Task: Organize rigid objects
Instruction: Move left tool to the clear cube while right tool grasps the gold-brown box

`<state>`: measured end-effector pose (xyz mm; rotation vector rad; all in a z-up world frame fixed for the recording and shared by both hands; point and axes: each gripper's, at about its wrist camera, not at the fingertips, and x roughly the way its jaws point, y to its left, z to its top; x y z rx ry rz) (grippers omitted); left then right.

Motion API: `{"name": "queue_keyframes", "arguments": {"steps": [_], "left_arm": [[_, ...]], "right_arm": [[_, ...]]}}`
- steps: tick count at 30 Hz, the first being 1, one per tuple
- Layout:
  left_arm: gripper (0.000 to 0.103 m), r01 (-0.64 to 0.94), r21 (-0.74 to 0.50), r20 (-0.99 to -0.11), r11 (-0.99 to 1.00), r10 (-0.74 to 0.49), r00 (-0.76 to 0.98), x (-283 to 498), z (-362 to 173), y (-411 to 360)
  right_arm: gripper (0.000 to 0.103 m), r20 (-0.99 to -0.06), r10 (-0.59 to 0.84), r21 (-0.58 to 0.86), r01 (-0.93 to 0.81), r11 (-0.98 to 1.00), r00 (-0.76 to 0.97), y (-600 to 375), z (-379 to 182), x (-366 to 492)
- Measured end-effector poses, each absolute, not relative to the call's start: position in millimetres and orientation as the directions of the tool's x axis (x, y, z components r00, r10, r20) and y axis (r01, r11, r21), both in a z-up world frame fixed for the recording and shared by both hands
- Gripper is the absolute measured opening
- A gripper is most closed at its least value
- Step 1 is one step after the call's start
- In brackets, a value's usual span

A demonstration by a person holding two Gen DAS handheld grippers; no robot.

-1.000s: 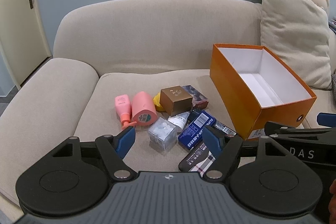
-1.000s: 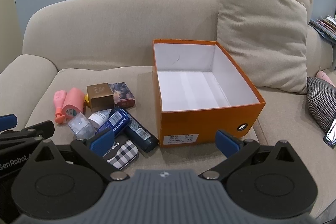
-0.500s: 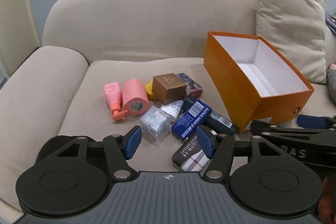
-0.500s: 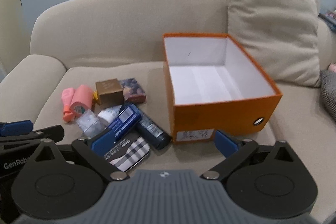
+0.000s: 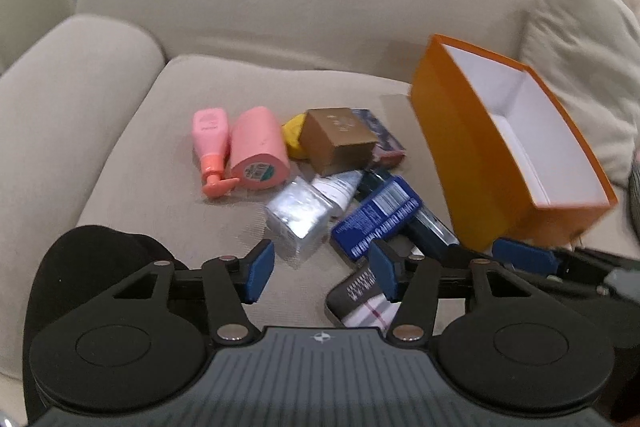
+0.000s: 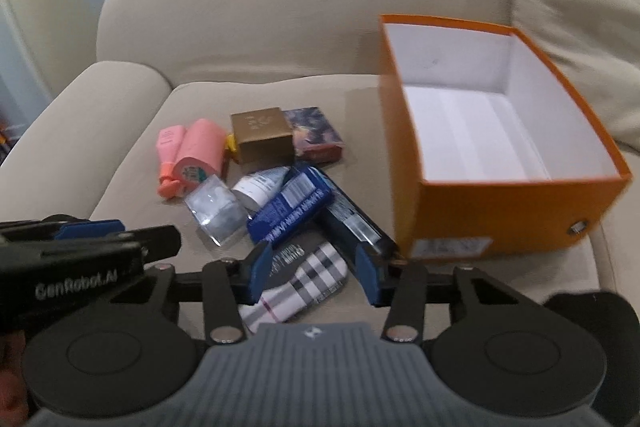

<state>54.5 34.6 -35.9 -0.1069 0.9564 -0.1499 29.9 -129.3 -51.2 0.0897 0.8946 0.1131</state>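
A pile of small objects lies on the sofa seat: a pink pump bottle (image 5: 210, 143), a pink cylinder (image 5: 258, 151), a gold box (image 5: 338, 139), a clear cube (image 5: 298, 219), a blue box (image 5: 376, 219) and a plaid box (image 6: 302, 283). An empty orange box (image 6: 504, 163) stands to their right. My left gripper (image 5: 320, 273) is open, just short of the clear cube. My right gripper (image 6: 314, 273) is open, its jaws on either side of the plaid box and apart from it.
The beige sofa (image 5: 280, 11) has an armrest (image 5: 60, 99) on the left and a beige cushion (image 5: 580, 67) on the right behind the orange box. A dark tube (image 6: 352, 223) lies beside the blue box.
Both grippers have moved forward and down toward the pile. The right gripper has swung left, from in front of the orange box to over the plaid box. Both stay open.
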Motion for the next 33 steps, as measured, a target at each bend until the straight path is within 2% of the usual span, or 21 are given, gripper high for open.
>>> {"name": "queue_keyframes", "arguments": {"steps": [3, 5, 7, 11, 15, 23, 24, 26, 27, 29, 33], "left_arm": [[0.075, 0.004, -0.201, -0.827, 0.98, -0.172, 0.535, 76.2, -40.5, 45.3], [0.085, -0.045, -0.24, -0.841, 0.97, -0.185, 0.509, 91.4, -44.8, 51.6], [0.089, -0.082, -0.273, -0.854, 0.959, -0.202, 0.478, 107.8, -51.3, 55.0], [0.09, -0.191, -0.32, -0.891, 0.928, -0.226, 0.393, 142.3, -71.9, 61.6], [0.092, -0.275, -0.325, -0.919, 0.905, -0.233, 0.319, 163.9, -91.4, 62.6], [0.092, -0.334, -0.289, -0.948, 0.897, -0.218, 0.234, 182.8, -115.4, 58.7], [0.091, -0.34, -0.287, -0.95, 0.896, -0.22, 0.221, 183.6, -118.2, 60.0], [0.078, -0.337, -0.279, -0.955, 0.899, -0.222, 0.197, 185.3, -122.8, 61.8], [0.078, -0.339, -0.284, -0.955, 0.897, -0.23, 0.189, 185.5, -125.0, 63.5], [0.067, -0.335, -0.317, -0.945, 0.887, -0.265, 0.191, 184.9, -126.3, 68.0], [0.063, -0.275, -0.308, -0.945, 0.911, -0.258, 0.201, 184.3, -120.3, 71.4]], "right_arm": [[0.045, -0.775, 0.151, 0.124, -0.087, 0.988, 0.614, -125.0, -52.9, 49.6], [0.045, -0.778, 0.158, 0.126, -0.095, 0.987, 0.608, -124.1, -54.2, 64.9], [0.046, -0.781, 0.166, 0.125, -0.11, 0.986, 0.602, -123.7, -56.2, 79.5], [0.046, -0.79, 0.17, 0.119, -0.124, 0.985, 0.59, -124.2, -59.9, 110.1], [0.05, -0.8, 0.183, 0.132, -0.13, 0.983, 0.572, -125.3, -65.5, 135.1], [0.051, -0.819, 0.176, 0.11, -0.152, 0.982, 0.546, -123.7, -80.4, 159.2], [0.051, -0.821, 0.176, 0.105, -0.158, 0.982, 0.544, -123.5, -81.3, 160.8], [0.051, -0.821, 0.181, 0.108, -0.165, 0.98, 0.542, -123.8, -82.9, 163.2], [0.053, -0.82, 0.189, 0.117, -0.165, 0.979, 0.541, -125.0, -83.7, 164.6], [0.056, -0.819, 0.196, 0.127, -0.163, 0.978, 0.539, -126.6, -84.0, 166.7], [0.063, -0.81, 0.217, 0.154, -0.16, 0.975, 0.545, -129.2, -80.5, 170.7]]}}
